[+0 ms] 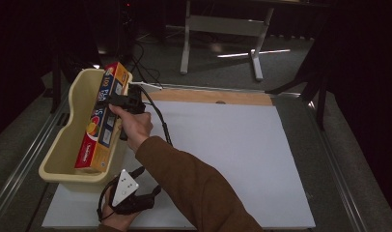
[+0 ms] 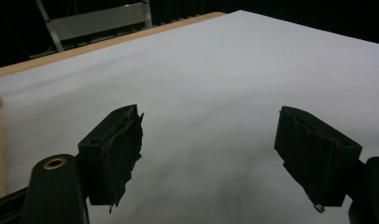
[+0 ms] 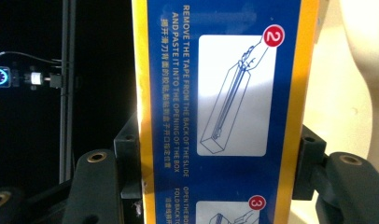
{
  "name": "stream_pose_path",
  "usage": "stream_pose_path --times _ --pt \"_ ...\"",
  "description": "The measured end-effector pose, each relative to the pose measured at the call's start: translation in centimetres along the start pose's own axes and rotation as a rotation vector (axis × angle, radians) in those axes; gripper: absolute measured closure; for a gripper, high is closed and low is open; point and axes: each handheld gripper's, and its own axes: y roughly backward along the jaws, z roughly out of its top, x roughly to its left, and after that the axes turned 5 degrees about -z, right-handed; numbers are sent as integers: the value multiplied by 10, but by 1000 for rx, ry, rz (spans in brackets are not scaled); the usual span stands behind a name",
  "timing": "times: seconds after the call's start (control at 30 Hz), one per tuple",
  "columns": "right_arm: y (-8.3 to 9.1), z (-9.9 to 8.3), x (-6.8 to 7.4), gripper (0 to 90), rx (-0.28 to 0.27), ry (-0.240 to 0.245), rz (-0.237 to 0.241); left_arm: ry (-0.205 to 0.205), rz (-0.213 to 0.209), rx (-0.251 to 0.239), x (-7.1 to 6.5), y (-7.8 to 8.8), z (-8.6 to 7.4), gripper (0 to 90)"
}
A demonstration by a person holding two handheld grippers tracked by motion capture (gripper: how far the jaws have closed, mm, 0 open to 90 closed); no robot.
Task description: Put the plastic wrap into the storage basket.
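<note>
We had the right gripper (image 1: 118, 99) clamped across the long yellow-and-blue cardboard box (image 1: 101, 121), jaws pinching its two narrow yellow edges; in the right gripper view the box (image 3: 220, 112) ran straight up between the jaws, its printed instruction panel facing the camera. In the high view the box lay slanted lengthwise in the cream plastic tub (image 1: 68, 140) at the desk's left edge, lower end toward the tub's near wall, upper end sticking out over the far rim. We couldn't tell whether the lower end touched the tub floor. The right hand (image 1: 133, 125) reached over the tub's right wall, brown sleeve (image 1: 194, 188) trailing back across the white desk sheet (image 1: 232, 145). The left gripper (image 1: 129, 195) sat low at the near-left of the desk, just in front of the tub, grey three-cornered plate on top. In the left gripper view its jaws were spread wide with nothing between them, over bare white sheet (image 2: 215, 79), and a strip of wooden desk edge (image 2: 108, 42) showed beyond.
</note>
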Motion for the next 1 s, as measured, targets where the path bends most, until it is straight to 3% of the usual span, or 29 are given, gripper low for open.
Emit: stream_pose_path --times 0.37,0.43,0.7,1.0 --pt "-7 -4 0 384 -31 4 -25 3 4 -3 1 2 0 227" --pt "-10 -5 -2 383 -26 5 -43 3 5 -5 1 2 0 227" --pt "-17 -2 -11 372 24 -31 -35 3 3 -3 1 2 0 227" --pt "-15 0 -10 342 68 12 -143 -1 1 2 0 0 0 227"
